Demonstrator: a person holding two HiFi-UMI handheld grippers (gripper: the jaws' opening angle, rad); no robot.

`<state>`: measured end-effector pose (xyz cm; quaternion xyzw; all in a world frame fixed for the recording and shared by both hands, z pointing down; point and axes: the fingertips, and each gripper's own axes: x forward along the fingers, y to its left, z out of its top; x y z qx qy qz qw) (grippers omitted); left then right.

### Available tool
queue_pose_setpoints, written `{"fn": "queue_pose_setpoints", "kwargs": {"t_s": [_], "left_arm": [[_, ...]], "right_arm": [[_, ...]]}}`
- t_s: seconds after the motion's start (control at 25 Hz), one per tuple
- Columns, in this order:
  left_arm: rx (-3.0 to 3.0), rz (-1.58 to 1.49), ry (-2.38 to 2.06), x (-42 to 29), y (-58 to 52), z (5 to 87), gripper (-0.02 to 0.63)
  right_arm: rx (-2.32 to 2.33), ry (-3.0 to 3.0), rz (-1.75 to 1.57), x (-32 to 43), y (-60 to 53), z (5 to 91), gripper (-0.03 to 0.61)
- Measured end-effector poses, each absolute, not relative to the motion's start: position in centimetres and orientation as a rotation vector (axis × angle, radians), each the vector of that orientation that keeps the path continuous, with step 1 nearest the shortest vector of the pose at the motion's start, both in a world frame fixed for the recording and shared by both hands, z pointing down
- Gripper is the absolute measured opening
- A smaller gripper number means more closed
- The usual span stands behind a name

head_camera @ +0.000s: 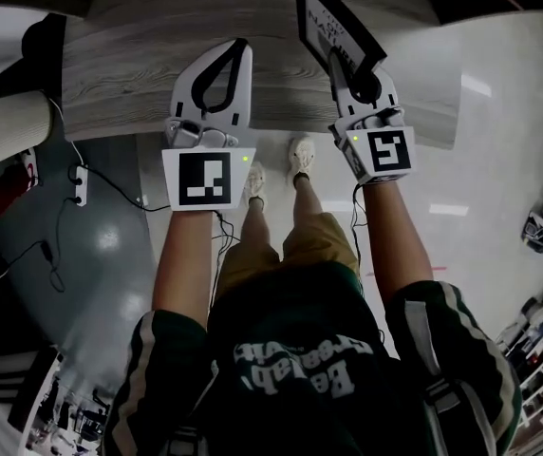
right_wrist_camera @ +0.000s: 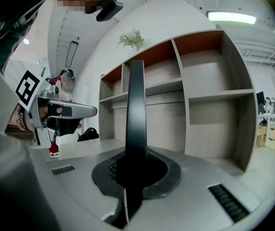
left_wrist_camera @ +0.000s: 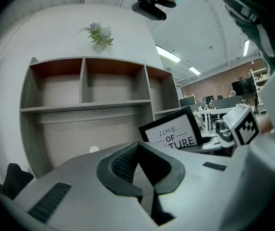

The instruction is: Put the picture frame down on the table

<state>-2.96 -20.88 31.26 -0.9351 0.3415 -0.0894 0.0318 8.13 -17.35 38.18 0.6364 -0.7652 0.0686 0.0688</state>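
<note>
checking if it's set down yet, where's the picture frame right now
The picture frame is clamped in the right tool, over the wooden table's near edge at the head view's upper right, beside the empty left tool.

The picture frame (head_camera: 331,19) is black-rimmed around a white print reading "LOVE OF" above a partly hidden word; it stands tilted over the near edge of the grey wood-grain table (head_camera: 129,60), its lower edge clamped between the jaws of the right gripper (head_camera: 352,69); seen edge-on from that gripper it is a thin dark upright strip (right_wrist_camera: 136,105); it seems held just above the table, though contact cannot be ruled out.
</note>
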Motion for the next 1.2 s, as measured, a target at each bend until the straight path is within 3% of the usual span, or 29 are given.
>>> {"fn": "queue_pose_setpoints", "kwargs": {"t_s": [1.2], "left_arm": [[-2.912, -0.315, 1.101, -0.2, -19.0, 35.1, 0.018]], "right_arm": [[1.902, -2.273, 0.319, 10.2, -15.8, 44.2, 0.04]]}}
